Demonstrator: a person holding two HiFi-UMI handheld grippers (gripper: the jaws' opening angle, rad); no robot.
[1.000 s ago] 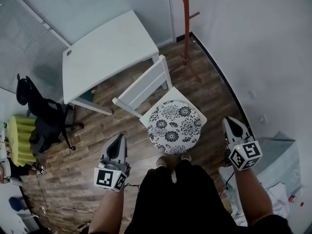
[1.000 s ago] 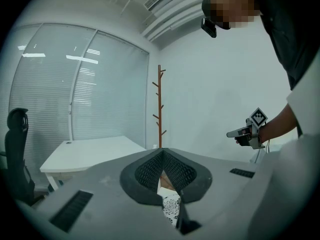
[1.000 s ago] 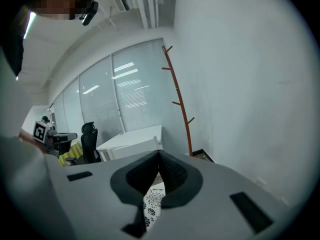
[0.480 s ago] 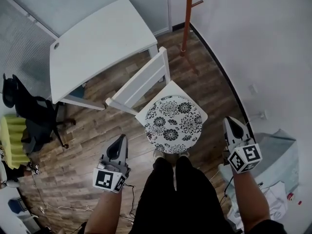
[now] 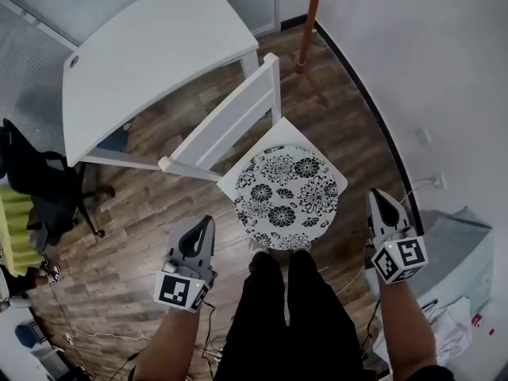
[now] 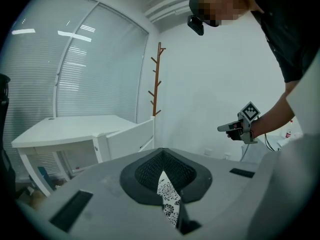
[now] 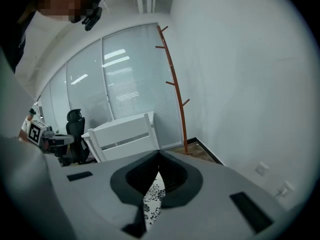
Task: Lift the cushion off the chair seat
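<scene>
Cushion (image 5: 287, 197): round, white with black flowers, lying flat on the seat of a white chair (image 5: 225, 130) and covering most of it; only the seat's corners show around it. The chair's slatted back faces a white desk (image 5: 151, 50), and a brown coat stand (image 5: 311, 18) rises by the wall beyond.

The left gripper (image 5: 205, 224) hangs to the left of the cushion's near edge, above the wood floor (image 5: 151, 213) and clear of the chair. Its jaws are pressed together with nothing between them. In its own view a sliver of the floral pattern shows past the tips.

The right gripper (image 5: 380, 198) hangs off the seat's right side, apart from the cushion. Its jaws are likewise together and empty.

The person's legs (image 5: 286, 308) stand between the two grippers, at the seat's near edge. A black office chair (image 5: 32, 182) sits at far left.
</scene>
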